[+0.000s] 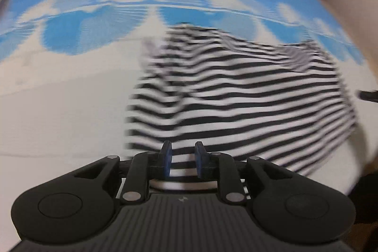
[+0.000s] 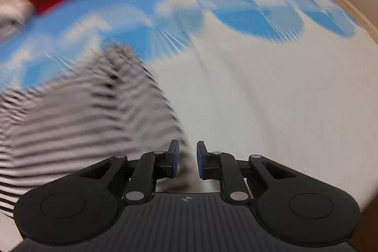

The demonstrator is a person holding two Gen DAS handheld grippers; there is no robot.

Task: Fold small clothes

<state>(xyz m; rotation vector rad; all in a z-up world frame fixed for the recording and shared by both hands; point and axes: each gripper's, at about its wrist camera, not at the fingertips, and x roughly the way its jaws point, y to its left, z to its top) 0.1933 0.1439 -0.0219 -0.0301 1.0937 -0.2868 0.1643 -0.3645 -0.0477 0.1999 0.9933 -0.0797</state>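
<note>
Striped garment (image 1: 236,91) lying on cloud-print sheet (image 1: 70,86); left gripper (image 1: 183,158) and right gripper (image 2: 187,158) hovering, jaws slightly apart, gripping nothing. No writing legible.

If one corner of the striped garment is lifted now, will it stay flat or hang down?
The striped garment would likely droop: it already lies in soft folds. It looks thin, so probably light. Pushed across the cloud-print sheet, it would probably bunch up rather than slide whole.

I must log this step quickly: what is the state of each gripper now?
Left gripper: open a little, above the striped garment, gripping nothing.
Right gripper: open a little, at the garment's edge, gripping nothing.
</note>
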